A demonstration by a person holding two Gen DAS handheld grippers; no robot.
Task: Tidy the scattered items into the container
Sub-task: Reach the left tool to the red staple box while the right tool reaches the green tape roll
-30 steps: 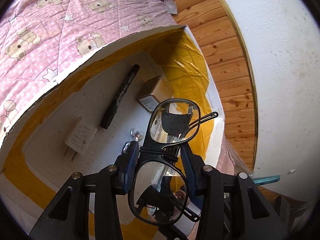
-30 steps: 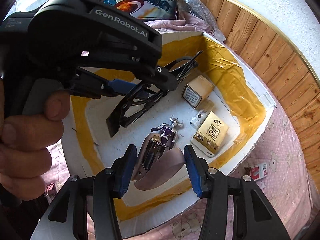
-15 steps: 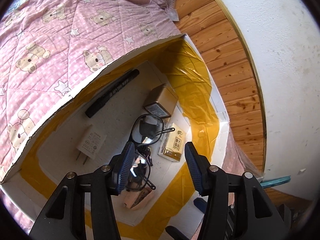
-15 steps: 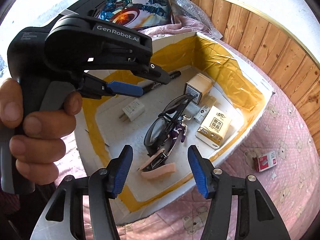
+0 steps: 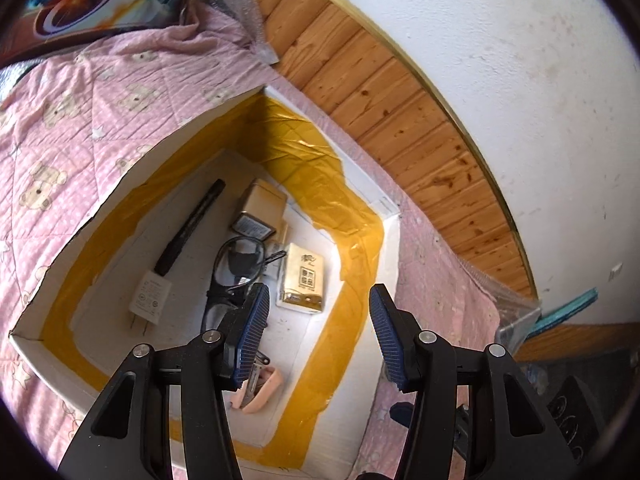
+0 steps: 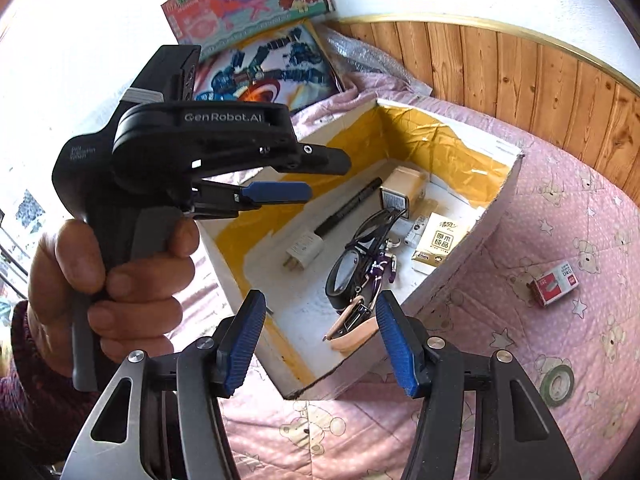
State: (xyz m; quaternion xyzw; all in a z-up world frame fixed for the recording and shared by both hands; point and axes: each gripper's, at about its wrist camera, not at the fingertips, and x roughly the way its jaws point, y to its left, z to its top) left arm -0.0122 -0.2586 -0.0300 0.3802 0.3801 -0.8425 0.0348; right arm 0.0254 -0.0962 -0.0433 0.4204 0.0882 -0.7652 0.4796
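Your left claw (image 5: 318,334) stands apart with nothing between its pads; a second ago it clamped the glasses (image 5: 232,268), which now lie on the floor of the white box (image 5: 384,208), between the charger plug (image 5: 150,294) and the tissue pack (image 5: 302,280). Your right claw (image 6: 320,340) is likewise apart and empty, having let go the pink stapler (image 6: 352,326), now lying in the box at its near corner. Both claws have drawn back above the box. Outside the box, on the pink quilt (image 6: 580,200), a red staple box (image 6: 554,283) and a tape roll (image 6: 556,384) remain.
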